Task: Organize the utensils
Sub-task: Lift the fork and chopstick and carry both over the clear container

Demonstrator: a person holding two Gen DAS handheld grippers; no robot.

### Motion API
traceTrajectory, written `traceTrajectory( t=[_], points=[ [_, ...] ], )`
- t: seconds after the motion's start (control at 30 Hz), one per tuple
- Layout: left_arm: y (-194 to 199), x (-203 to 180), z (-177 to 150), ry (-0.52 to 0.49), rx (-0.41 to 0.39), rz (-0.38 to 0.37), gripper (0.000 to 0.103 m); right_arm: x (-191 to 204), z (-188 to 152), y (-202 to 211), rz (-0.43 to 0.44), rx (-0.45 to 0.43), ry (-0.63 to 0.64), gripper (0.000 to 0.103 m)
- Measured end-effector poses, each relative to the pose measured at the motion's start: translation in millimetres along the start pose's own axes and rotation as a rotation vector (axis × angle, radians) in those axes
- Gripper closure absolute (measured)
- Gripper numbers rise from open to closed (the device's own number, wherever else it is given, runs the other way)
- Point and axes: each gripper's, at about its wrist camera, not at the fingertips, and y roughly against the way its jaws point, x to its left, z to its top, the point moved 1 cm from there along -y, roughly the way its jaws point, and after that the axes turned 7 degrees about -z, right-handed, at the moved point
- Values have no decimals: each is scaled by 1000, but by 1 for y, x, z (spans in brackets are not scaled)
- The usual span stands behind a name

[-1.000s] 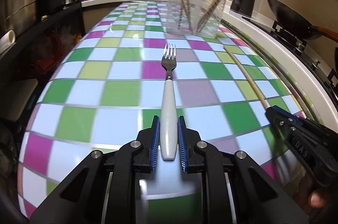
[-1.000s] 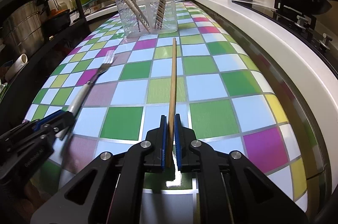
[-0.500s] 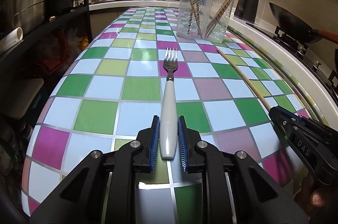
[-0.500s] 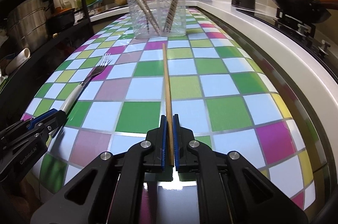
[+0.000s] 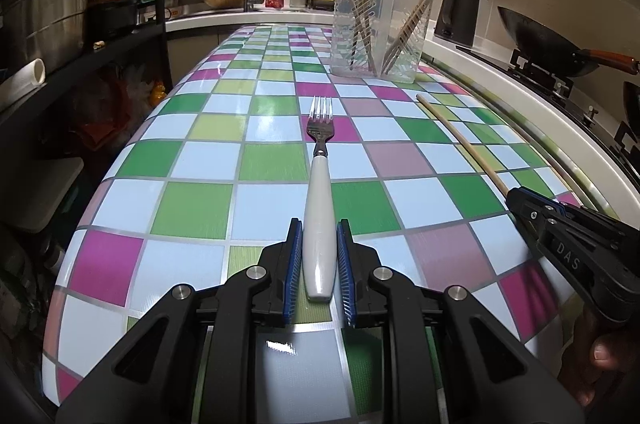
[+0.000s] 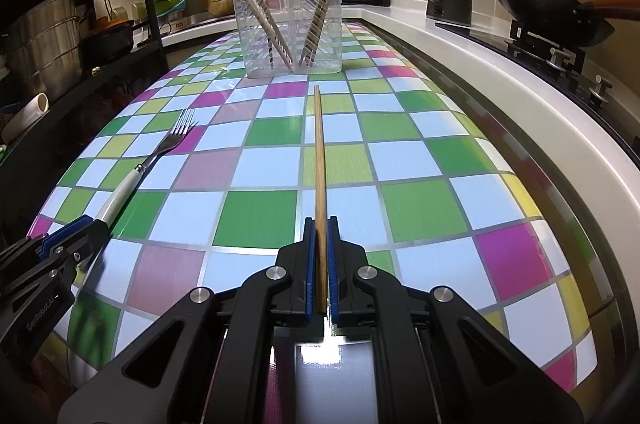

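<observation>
- Fingers of the left gripper (image 5: 319, 266), ribbed blue pads, clamp the smooth white handle of a metal fork (image 5: 319, 192) lying along the glossy checkered bench (image 5: 200, 200).
- Right wrist view: right gripper (image 6: 319, 264) pinches a thin wooden chopstick (image 6: 319, 160), pointing at the clear ridged plastic holder (image 6: 288, 24).
- Compared with a second ago, the holder sits farther off in both views; both grips are unchanged.

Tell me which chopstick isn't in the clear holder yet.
The single chopstick clamped in the right gripper, pointing over the checkered table toward the clear holder. The other chopsticks stand leaning inside that holder.
</observation>
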Motion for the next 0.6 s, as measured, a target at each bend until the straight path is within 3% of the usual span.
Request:
traceTrajectory(
  t=[0.6],
  points=[
    [0, -6, -1, -34, -7, 29, 85, 2, 2, 0, -13, 2, 16, 97]
  ],
)
